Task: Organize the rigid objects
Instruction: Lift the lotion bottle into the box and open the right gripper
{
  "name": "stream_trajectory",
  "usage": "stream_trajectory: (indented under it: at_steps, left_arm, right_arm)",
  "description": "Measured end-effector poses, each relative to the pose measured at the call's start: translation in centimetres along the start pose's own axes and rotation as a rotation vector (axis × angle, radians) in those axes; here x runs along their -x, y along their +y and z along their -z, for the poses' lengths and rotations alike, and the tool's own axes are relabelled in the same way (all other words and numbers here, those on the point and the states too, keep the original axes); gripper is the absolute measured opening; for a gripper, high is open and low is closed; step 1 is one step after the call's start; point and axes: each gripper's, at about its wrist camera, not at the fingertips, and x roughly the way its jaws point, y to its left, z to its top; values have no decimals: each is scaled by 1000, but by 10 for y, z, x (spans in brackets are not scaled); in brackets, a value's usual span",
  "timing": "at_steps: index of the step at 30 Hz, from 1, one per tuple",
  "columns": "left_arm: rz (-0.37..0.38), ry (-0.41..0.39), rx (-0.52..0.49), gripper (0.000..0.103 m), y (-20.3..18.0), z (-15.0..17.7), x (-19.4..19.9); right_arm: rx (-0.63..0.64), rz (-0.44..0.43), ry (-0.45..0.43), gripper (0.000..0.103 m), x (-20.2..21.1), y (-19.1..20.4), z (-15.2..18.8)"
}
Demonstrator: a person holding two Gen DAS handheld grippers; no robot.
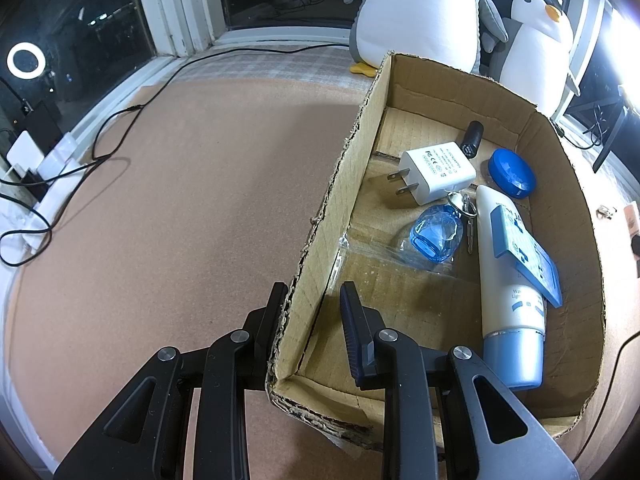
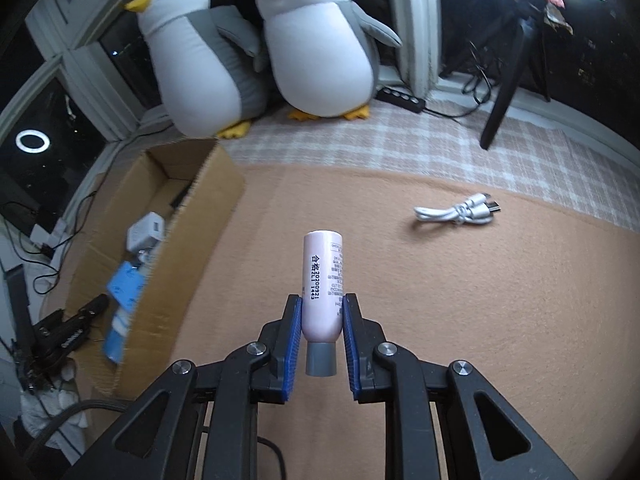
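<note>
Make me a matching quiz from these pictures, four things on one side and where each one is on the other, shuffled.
Things:
1. pink tube
2. white cable
3. charger plug
4. box wall

Places:
A. inside the cardboard box
B. between the left gripper's jaws
C. loose on the brown mat
D. between the right gripper's jaws

Pairs: 1-D, 2-C, 3-A, 4-B

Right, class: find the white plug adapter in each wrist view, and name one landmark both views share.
Left wrist view: white plug adapter lies inside the cardboard box, right of centre, prongs pointing left.
Right wrist view: it shows blurred at left, inside the box.
Shared landmark: the two plush penguins by the window.
</note>
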Motion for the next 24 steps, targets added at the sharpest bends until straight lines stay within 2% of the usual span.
stream_trajectory:
  at_steps: [12, 24]
  left_arm:
    - [1, 0, 1, 24, 0, 0, 0]
    - [0, -1, 2, 24, 0, 0, 0]
  right_arm:
    - [140, -129, -56, 18, 25, 76, -7]
    - [242, -182, -66, 18, 10, 140, -15]
